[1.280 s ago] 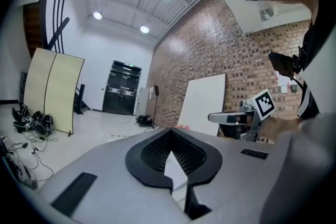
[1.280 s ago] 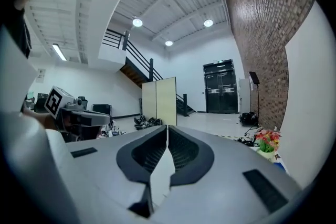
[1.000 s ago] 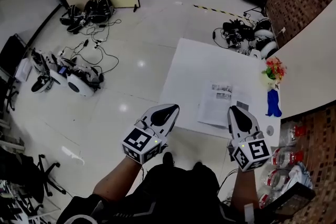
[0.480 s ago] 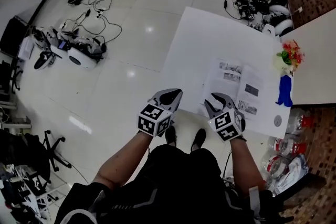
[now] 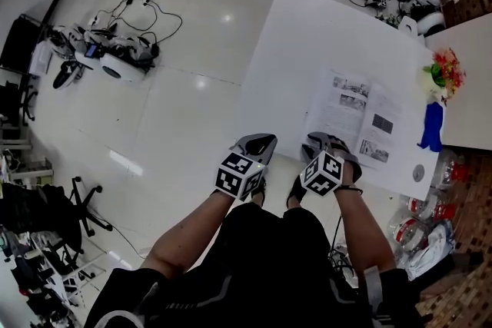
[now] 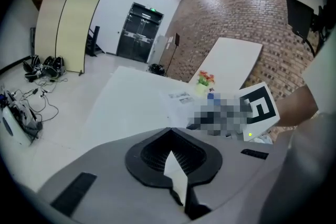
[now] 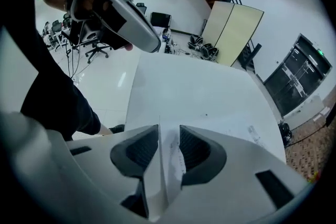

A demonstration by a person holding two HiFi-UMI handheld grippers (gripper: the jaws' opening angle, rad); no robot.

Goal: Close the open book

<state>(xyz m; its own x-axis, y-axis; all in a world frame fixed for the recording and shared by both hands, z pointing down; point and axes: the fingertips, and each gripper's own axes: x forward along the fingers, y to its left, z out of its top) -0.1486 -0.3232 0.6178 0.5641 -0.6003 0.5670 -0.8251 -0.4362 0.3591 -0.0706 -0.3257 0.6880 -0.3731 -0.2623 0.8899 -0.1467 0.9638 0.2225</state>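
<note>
Book lies open on the bench, closing not yet begun; right hand-held gripper, jaws parted, straddles its 7 o'clock corner; left hand-held gripper hangs clenched, empty

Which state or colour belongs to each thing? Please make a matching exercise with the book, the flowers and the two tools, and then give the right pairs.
Things:
1. book
2. flowers
3. left tool
4. right tool

States:
a. jaws apart
b. red and yellow
c. jaws together
d. lying open on the white table

Pairs: 1-d, 2-b, 3-c, 4-a
</note>
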